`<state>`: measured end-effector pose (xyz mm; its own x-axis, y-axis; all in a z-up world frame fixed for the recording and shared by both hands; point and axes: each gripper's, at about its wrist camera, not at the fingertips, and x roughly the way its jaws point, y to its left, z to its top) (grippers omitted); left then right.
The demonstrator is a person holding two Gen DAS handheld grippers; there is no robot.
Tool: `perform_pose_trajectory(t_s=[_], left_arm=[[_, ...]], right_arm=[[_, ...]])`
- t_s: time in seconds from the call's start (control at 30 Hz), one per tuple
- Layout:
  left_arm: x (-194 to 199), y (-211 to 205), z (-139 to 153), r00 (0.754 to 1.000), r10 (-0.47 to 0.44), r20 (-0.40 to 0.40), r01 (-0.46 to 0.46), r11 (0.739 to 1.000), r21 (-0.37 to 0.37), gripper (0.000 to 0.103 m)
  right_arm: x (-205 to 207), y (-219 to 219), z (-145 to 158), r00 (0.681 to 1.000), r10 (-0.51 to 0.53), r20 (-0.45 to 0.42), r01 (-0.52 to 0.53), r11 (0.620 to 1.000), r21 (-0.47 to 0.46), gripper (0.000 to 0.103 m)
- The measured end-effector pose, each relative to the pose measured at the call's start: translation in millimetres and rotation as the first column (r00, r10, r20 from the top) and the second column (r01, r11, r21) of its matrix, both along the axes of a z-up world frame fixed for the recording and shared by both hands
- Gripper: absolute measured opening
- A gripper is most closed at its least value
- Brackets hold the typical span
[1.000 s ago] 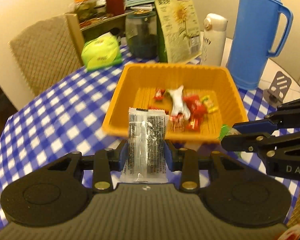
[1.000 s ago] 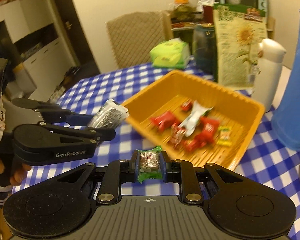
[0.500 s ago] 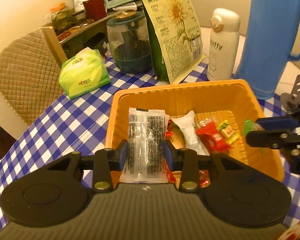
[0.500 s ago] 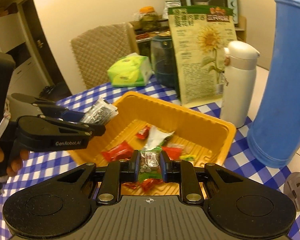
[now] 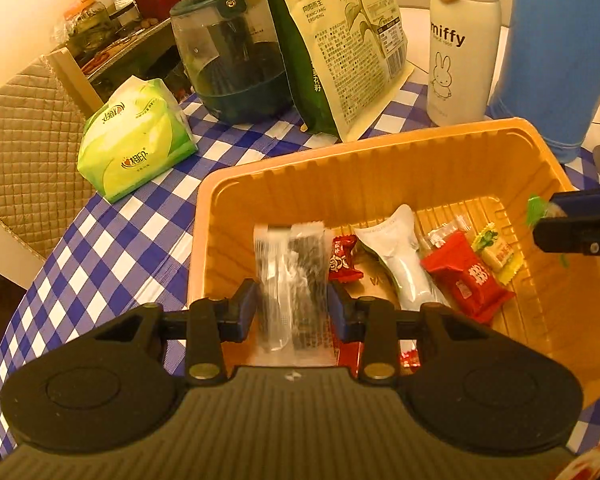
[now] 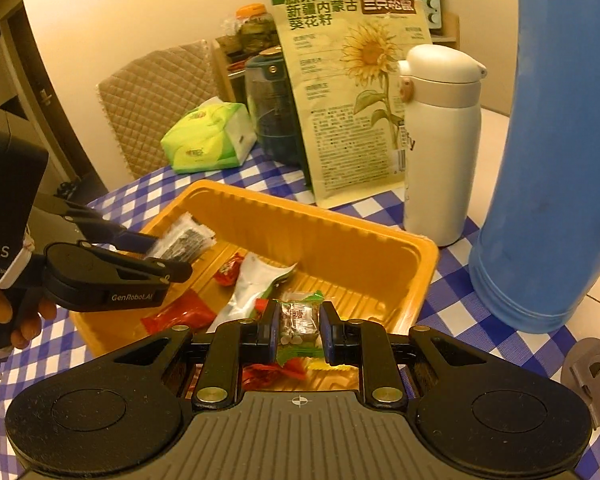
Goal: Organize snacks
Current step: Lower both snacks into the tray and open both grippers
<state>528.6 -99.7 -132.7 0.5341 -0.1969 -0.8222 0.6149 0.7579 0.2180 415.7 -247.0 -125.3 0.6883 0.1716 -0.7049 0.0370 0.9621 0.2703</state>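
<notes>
A blue-and-white checked tablecloth (image 5: 112, 240) covered the table and filled the lower left of the left wrist view. A tall blue thermos jug (image 6: 560, 160) took up the whole right side of the right wrist view, standing just beside the right corner of the orange tray (image 5: 380, 184). The tray sat at frame centre in both views, its far rim bare. Behind it, across the top, stood a sunflower-seed bag (image 6: 356, 100), leaning upright, with a white flask (image 6: 440, 148) to its right (a rabbit and "miffy" printed on it), a dark glass jar (image 5: 236, 48) to its left, and a green tissue pack (image 5: 136, 140) further left, near a quilted chair back (image 6: 156, 96).

Inside the tray lay loose snacks: a white pouch (image 5: 400, 256), a red packet (image 5: 468, 276), a small red candy (image 5: 342, 258) and a yellow candy (image 5: 498, 254).

The left gripper (image 5: 292, 312) hung over the tray's left part, its jaws clamped on a clear packet with dark contents (image 5: 292, 280), which hid the tray floor behind it. The right gripper (image 6: 299, 334) was over the tray's near right, jaws pressed shut on a small green-edged candy (image 6: 299, 320). A hand (image 6: 4, 320) held the left gripper at the left edge of the right wrist view.
</notes>
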Motion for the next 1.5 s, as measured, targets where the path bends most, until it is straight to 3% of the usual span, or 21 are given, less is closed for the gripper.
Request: perform_pose_trajectory(t_s=[0.63, 0.93, 0.97, 1.0, 1.03, 1.07, 1.27, 1.5], left_arm=[[-16, 6, 17, 0.997, 0.069, -0.024, -0.071, 0.993, -0.090, 0.036], [-31, 17, 26, 0.990, 0.137, -0.027, -0.139, 0.984, -0.114, 0.036], [-33, 18, 27, 0.989, 0.145, -0.028, -0.147, 0.982, -0.118, 0.037], [-36, 19, 28, 0.987, 0.155, -0.029, -0.158, 0.980, -0.122, 0.038], [-38, 19, 29, 0.986, 0.167, -0.031, -0.169, 0.977, -0.126, 0.040], [-41, 20, 31, 0.984, 0.177, -0.033, -0.180, 0.975, -0.131, 0.040], [-69, 24, 40, 0.959, 0.279, -0.055, -0.284, 0.941, -0.186, 0.044], [-117, 28, 55, 0.923, 0.379, -0.069, -0.385, 0.898, -0.213, 0.046]], right_arm=[[13, -12, -7, 1.000, 0.002, 0.001, -0.002, 1.000, 0.024, 0.021], [29, -15, 3, 0.997, -0.008, 0.073, 0.005, 0.999, 0.040, 0.022], [30, -16, 3, 0.998, -0.008, 0.070, 0.004, 0.999, 0.045, 0.024], [31, -16, 3, 0.998, -0.004, 0.066, 0.001, 0.999, 0.049, 0.037], [31, -16, 4, 0.998, -0.004, 0.066, 0.000, 0.999, 0.054, 0.057], [29, -17, 4, 0.997, -0.010, 0.073, 0.006, 0.998, 0.058, 0.063], [5, -24, 6, 0.999, 0.011, 0.052, -0.017, 0.992, 0.124, 0.066], [-34, -36, 16, 0.998, 0.055, 0.036, -0.060, 0.983, 0.172, 0.085]])
